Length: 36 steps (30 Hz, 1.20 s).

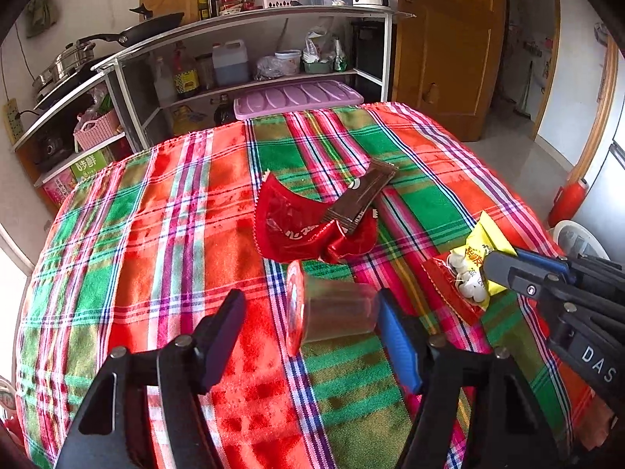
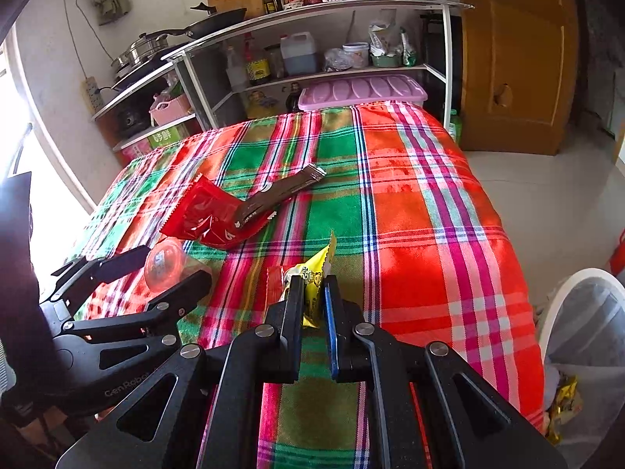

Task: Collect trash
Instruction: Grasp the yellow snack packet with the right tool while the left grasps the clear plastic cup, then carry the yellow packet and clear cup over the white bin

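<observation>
A clear plastic cup [image 1: 332, 308] with a red lid lies on its side on the plaid tablecloth [image 1: 156, 234], between the fingers of my open left gripper [image 1: 312, 320]; it also shows in the right wrist view [image 2: 166, 264]. My right gripper [image 2: 312, 297] is shut on a yellow snack packet [image 2: 312, 277], also seen in the left wrist view [image 1: 478, 258], just over a flat red wrapper [image 1: 449, 289]. A crumpled red wrapper [image 1: 297, 226] and a brown wrapper [image 1: 359, 195] lie mid-table.
A white bin [image 2: 582, 336] lined with a bag and holding some trash stands on the floor right of the table. Kitchen shelves [image 1: 254, 51] with bottles and pans stand behind the table. A wooden door [image 1: 441, 39] is at the back right.
</observation>
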Tool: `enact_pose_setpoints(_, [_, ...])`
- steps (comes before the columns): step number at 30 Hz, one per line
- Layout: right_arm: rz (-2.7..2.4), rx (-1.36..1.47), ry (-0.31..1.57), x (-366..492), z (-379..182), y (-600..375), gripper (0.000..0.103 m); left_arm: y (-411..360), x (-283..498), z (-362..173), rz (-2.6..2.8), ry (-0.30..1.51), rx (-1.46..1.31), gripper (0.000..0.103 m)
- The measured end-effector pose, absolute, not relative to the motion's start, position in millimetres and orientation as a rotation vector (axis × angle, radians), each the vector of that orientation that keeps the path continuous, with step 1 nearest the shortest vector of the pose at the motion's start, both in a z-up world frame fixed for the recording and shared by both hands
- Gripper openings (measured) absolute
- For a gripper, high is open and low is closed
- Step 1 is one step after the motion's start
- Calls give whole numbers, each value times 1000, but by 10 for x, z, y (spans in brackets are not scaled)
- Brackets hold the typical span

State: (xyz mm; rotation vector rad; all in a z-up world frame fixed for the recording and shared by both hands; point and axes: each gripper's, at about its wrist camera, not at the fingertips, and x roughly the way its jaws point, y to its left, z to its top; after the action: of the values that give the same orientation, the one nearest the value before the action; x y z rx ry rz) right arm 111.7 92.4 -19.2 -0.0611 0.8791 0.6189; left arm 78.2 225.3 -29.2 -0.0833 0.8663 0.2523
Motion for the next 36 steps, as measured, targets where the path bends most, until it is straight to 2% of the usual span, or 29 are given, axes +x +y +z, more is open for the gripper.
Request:
enact_pose_setpoints(6, [618, -55, 879, 1116, -181, 909, 10, 2224, 792, -315, 235, 882, -77, 48])
enact_pose_setpoints(36, [546, 41, 814, 867, 53, 282, 10, 1656, 515, 114, 142, 780, -20, 47])
